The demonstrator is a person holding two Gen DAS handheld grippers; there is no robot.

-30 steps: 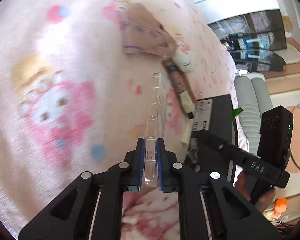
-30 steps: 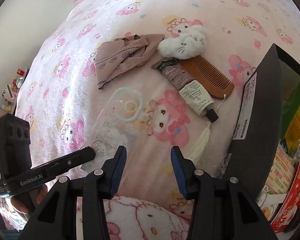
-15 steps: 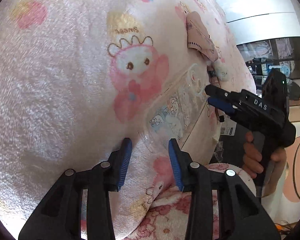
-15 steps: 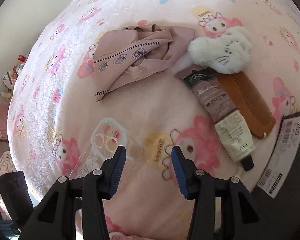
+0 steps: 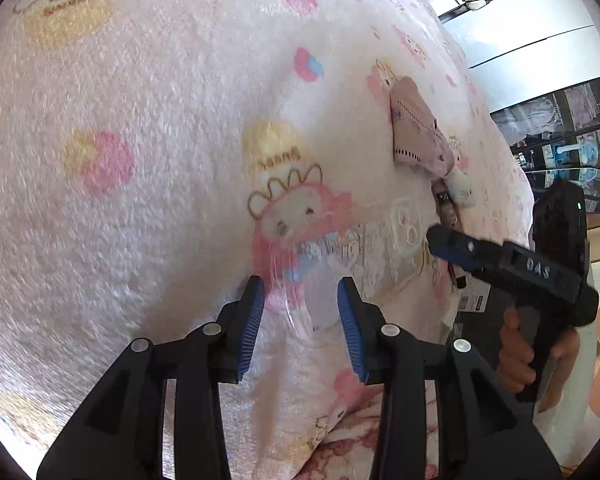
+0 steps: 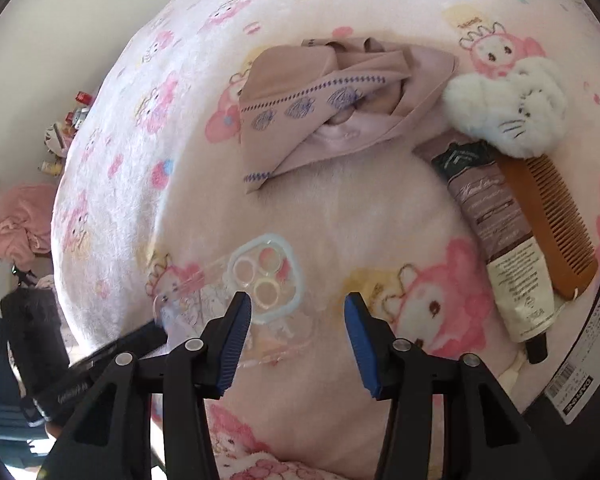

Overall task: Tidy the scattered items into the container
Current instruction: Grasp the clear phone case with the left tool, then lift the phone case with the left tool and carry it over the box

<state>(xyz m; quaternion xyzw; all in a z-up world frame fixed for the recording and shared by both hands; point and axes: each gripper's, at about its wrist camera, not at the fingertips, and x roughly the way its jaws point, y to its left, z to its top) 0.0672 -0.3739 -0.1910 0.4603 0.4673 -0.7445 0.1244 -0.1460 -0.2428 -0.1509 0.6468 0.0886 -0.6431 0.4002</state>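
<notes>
Left wrist view: the left gripper (image 5: 300, 312) gapes wide and empty over a clear phone case (image 5: 356, 256) lying flat on the pink blanket (image 5: 160, 140); right wrist view: the right gripper (image 6: 298, 336), jaws wide and empty, hovers at the case's (image 6: 252, 300) camera end; cloth (image 6: 324, 96), tube (image 6: 496, 232) and comb (image 6: 548, 220) lie beyond.

You're looking at a pale pink fleece blanket (image 6: 360, 208) printed with pink cartoon bunnies and yellow cupcakes. The phone case (image 6: 236, 300) near you is clear with faint cartoon drawings. Farther off, the folded cloth (image 6: 324, 100) is dusty pink with purple stitching; the comb (image 6: 548, 220) is brown and the plush (image 6: 508, 112) white.
</notes>
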